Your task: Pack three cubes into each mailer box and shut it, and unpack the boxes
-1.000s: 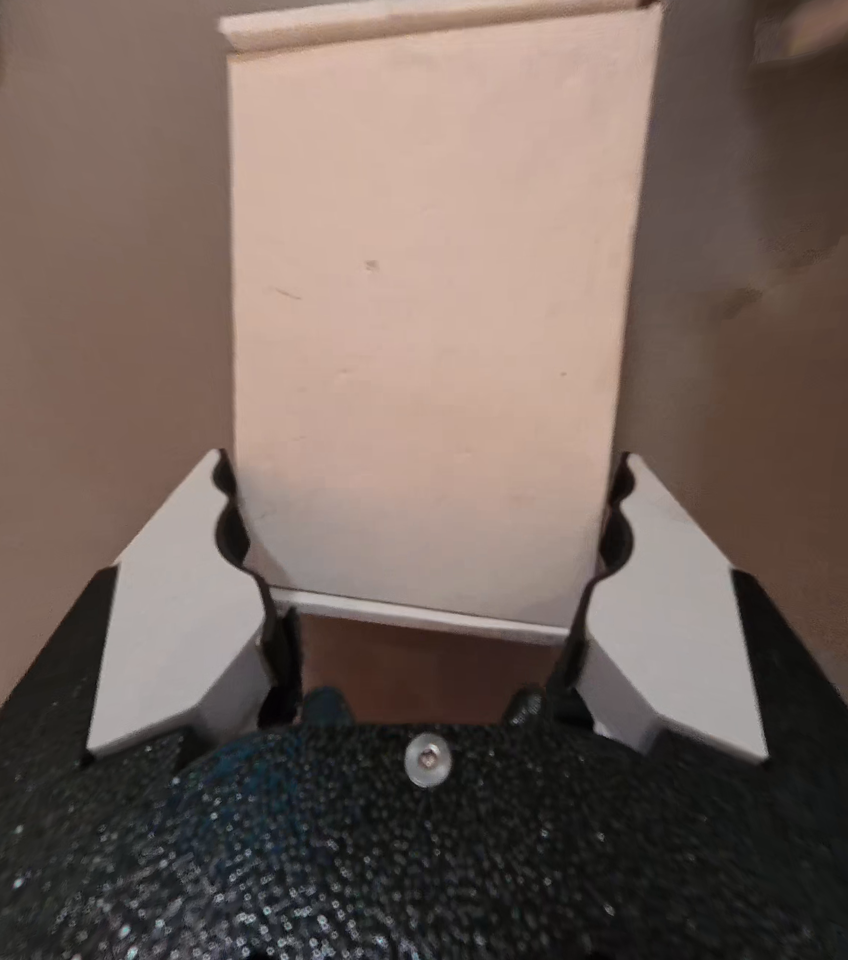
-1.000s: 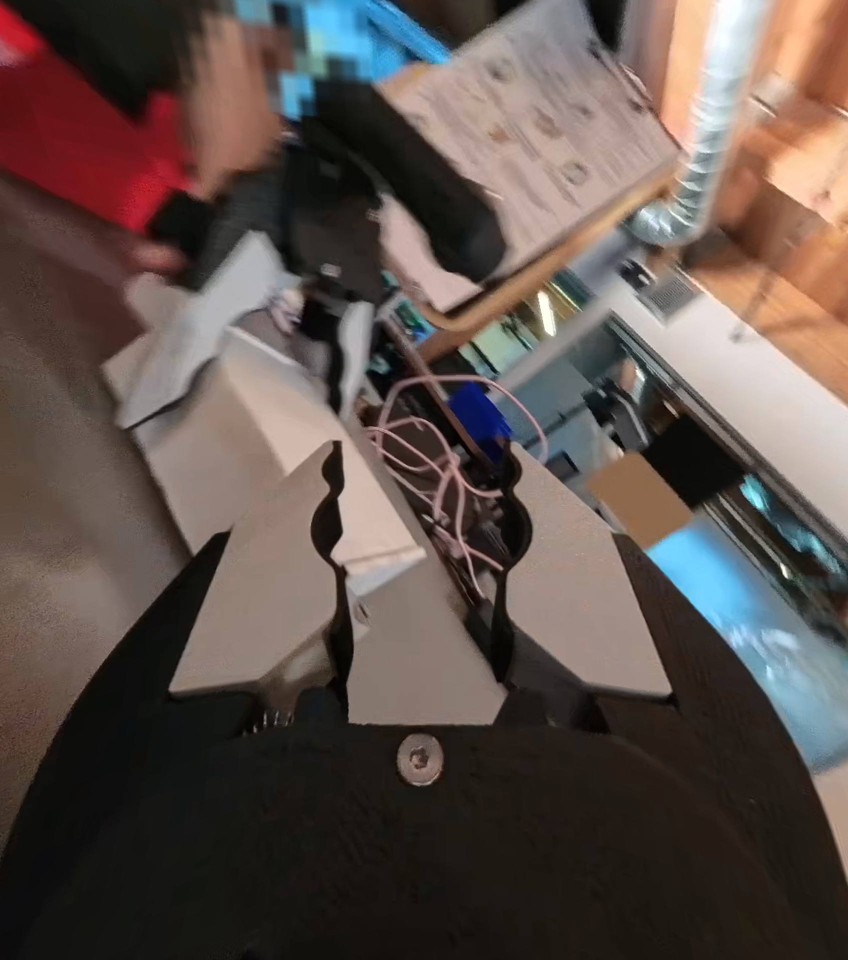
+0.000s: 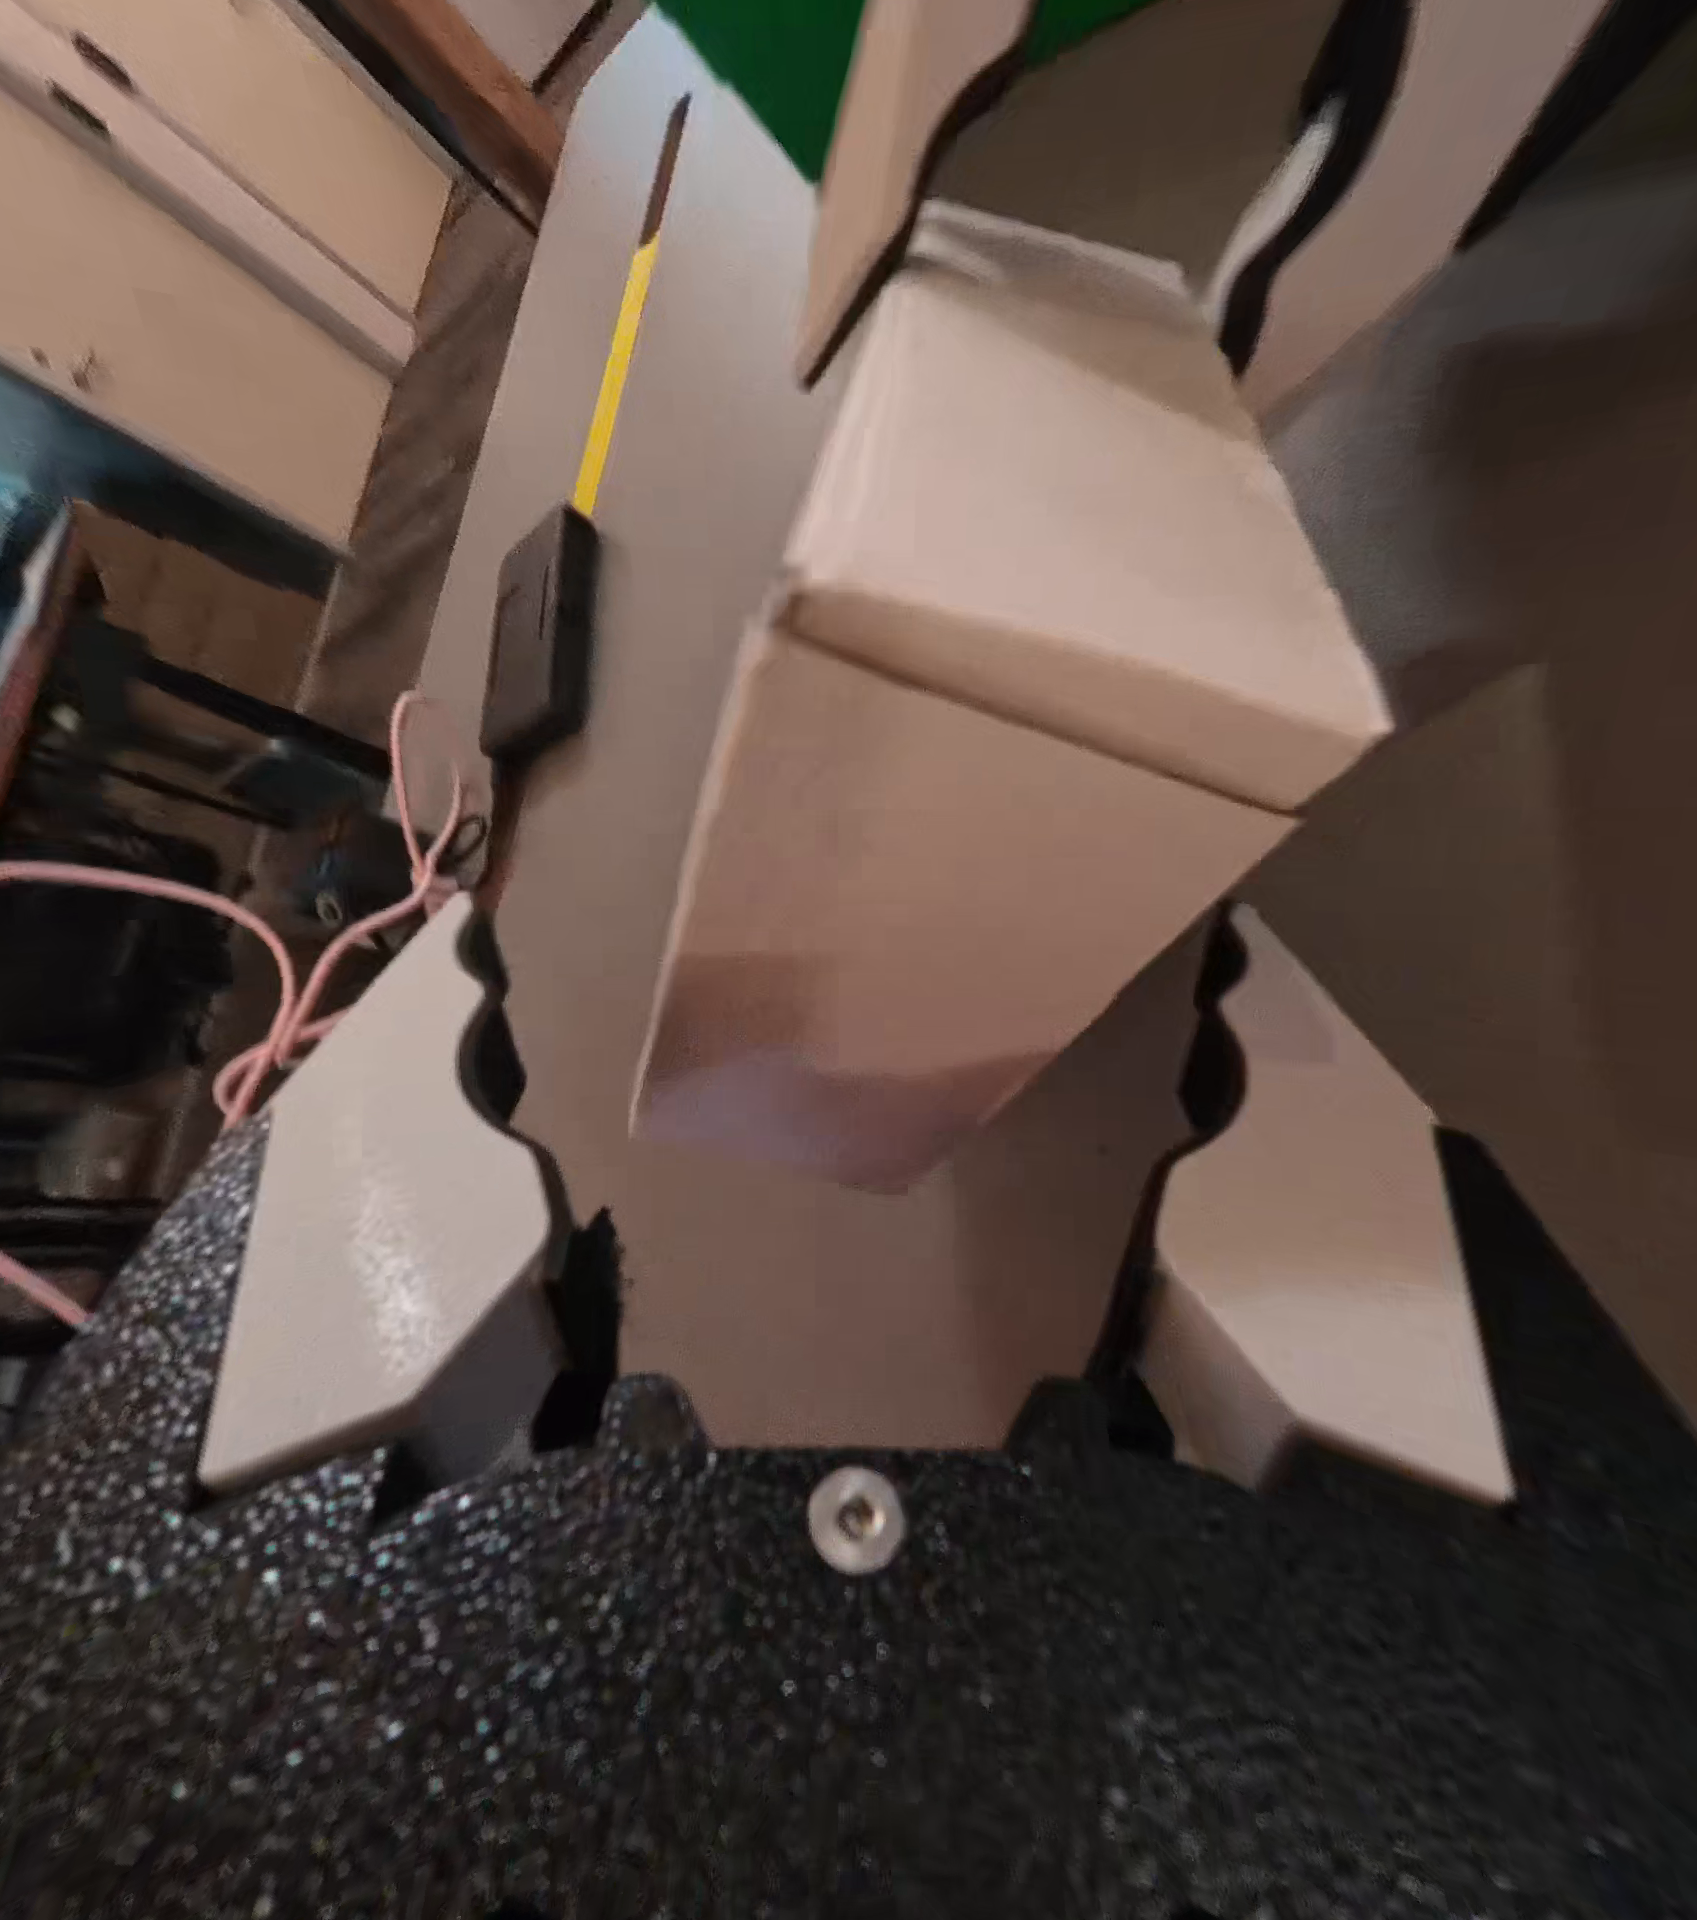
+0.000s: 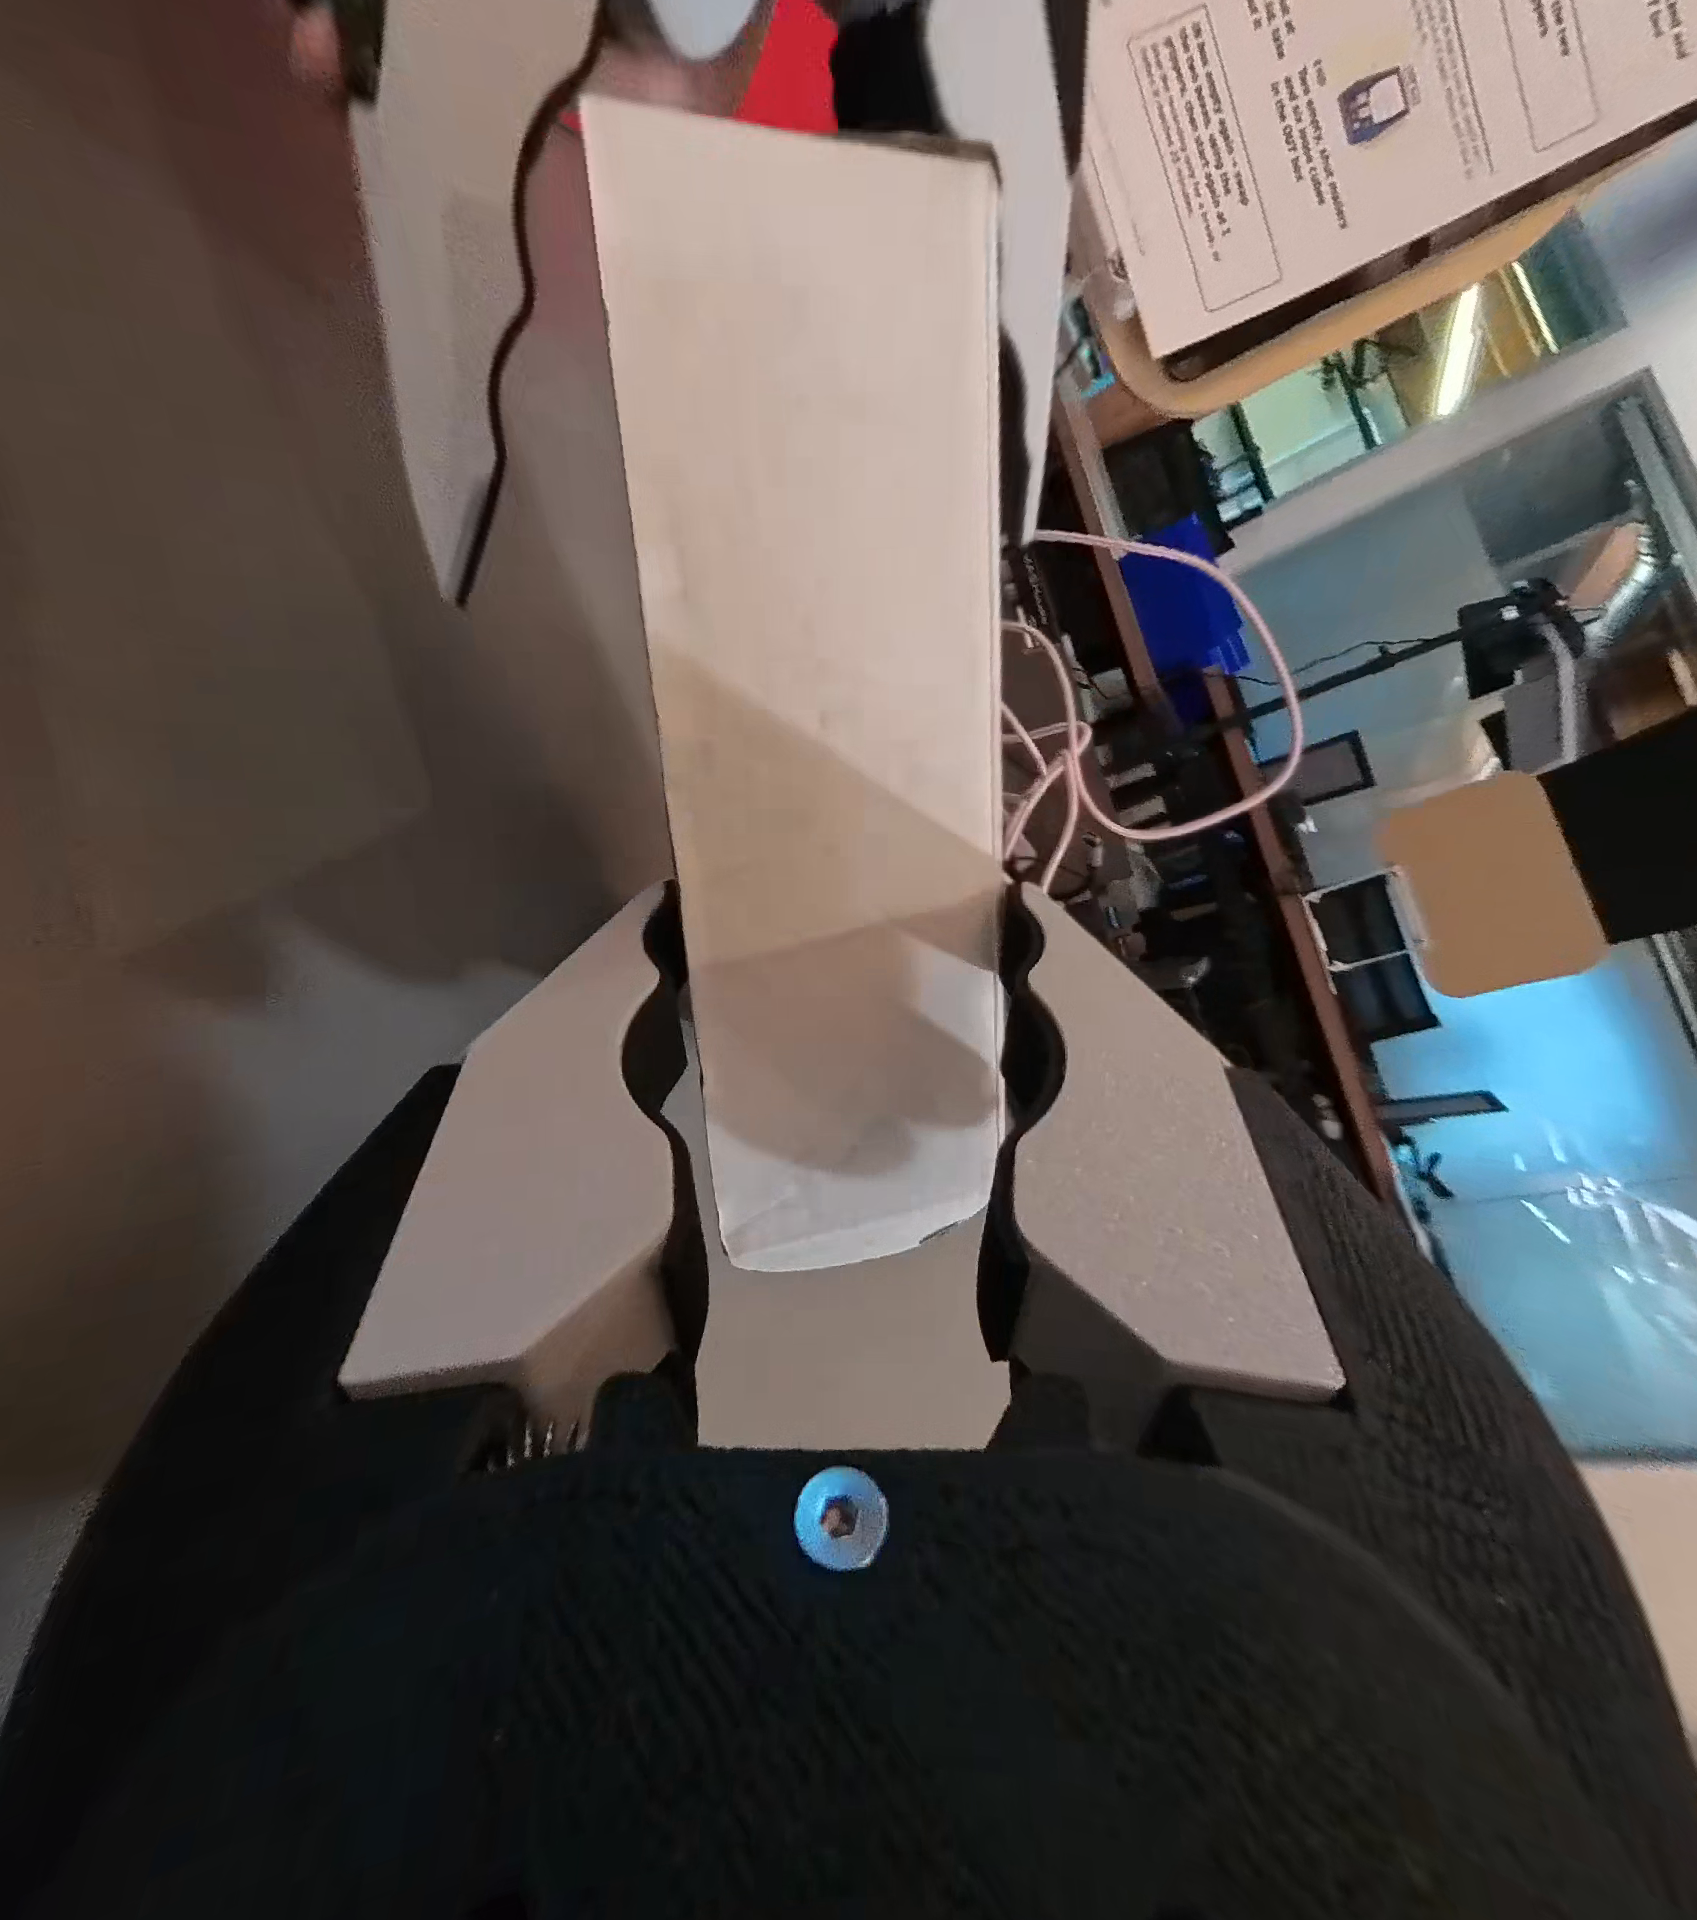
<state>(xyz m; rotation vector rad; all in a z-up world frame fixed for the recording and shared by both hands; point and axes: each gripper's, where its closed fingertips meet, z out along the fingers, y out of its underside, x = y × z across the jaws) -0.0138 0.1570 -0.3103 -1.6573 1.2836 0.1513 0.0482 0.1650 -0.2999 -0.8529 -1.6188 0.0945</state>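
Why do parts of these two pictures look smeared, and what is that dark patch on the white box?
Left wrist view: the mailer box is smeared at its near corner, motion blur likely. Right wrist view: the surroundings streak at left and right, while a slanted shadow crosses the box's lower half between the right gripper fingers.

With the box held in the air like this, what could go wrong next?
1. Only the right tool grips the closed pale cardboard mailer box, at one end, with fingers on its narrow edges; the long box might pivot or slip.
2. The left tool is open and the box sits loose between its fingers, so closing off-centre could crush a corner.
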